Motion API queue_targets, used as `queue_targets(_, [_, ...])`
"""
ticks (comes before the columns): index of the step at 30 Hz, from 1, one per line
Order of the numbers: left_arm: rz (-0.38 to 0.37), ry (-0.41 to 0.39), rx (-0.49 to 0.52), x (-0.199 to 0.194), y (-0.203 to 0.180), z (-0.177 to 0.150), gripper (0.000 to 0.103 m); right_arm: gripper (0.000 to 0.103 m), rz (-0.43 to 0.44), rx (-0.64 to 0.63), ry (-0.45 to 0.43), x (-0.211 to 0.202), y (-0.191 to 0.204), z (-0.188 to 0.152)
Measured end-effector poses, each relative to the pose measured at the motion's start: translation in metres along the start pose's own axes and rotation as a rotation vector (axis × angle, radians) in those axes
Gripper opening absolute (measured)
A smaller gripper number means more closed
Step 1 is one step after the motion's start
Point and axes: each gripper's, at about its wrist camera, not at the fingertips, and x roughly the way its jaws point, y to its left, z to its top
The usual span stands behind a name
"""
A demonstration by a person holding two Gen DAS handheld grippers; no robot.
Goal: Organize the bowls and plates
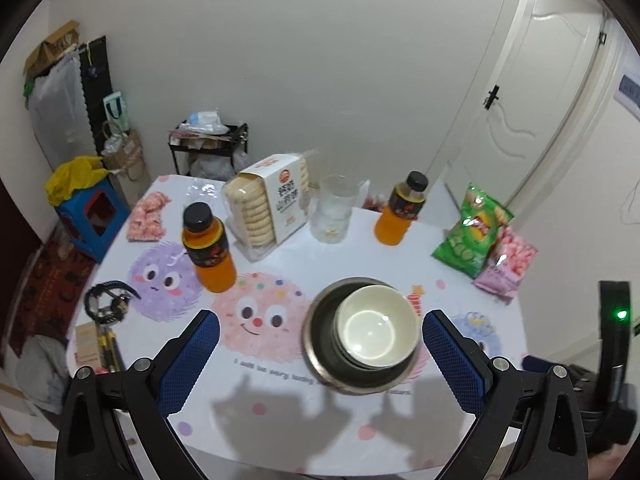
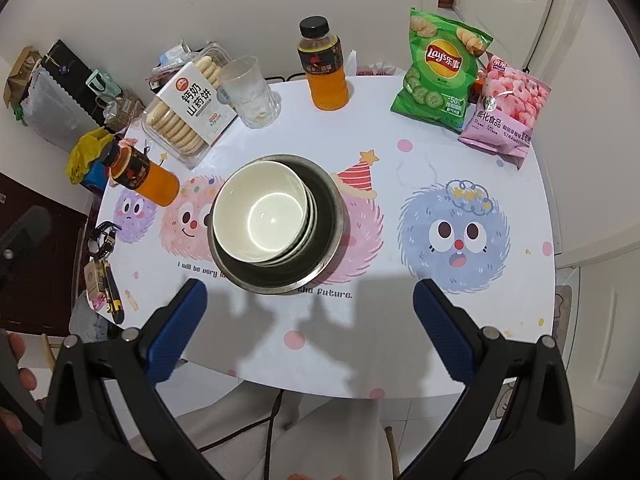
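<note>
Bowls: white bowls (image 2: 262,216) nested inside a metal bowl (image 2: 326,236), mid desk (image 2: 400,152).
Left gripper (image 1: 320,354): jaws open, empty, near bowls.
Right gripper (image 2: 310,320): jaws open, empty.

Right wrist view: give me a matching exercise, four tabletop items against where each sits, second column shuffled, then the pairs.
Items:
1. white bowls
2. green chip bag
3. clear glass
4. biscuit pack

Places:
A. far right, beside the pink snack bag
B. stacked inside the metal bowl
C. far left, next to the clear glass
D. between the biscuit pack and the far orange bottle

Pairs: 1-B, 2-A, 3-D, 4-C
</note>
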Motion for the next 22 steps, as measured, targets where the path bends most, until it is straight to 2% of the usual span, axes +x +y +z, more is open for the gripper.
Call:
queue_targets(4, [-0.035, 0.005, -0.031, -0.001, 0.002, 0.000, 0.103, 0.103, 0.000, 0.004, 0.002, 0.000, -0.002, -0.001])
queue_targets(8, [-0.027, 0.002, -0.032, -0.003, 0.001, -0.002, 0.103, 0.103, -0.002, 0.004, 0.003, 0.000, -0.003, -0.002])
queue_targets(13, [-0.038, 0.054, -0.060, 0.006, 0.003, -0.005, 0.103, 0.103, -0.004, 0.002, 0.009, 0.002, -0.004, -0.004])
queue_targets(18, [-0.042, 0.050, -0.065, 0.004, 0.003, -0.009, 0.103, 0.103, -0.003, 0.004, 0.013, 0.003, -0.004, -0.004])
queue_targets(22, [0.000, 0.028, -0.050, 0.001, 0.001, -0.009, 0.103, 0.102, -0.002, 0.007, 0.017, 0.004, -0.005, -0.005])
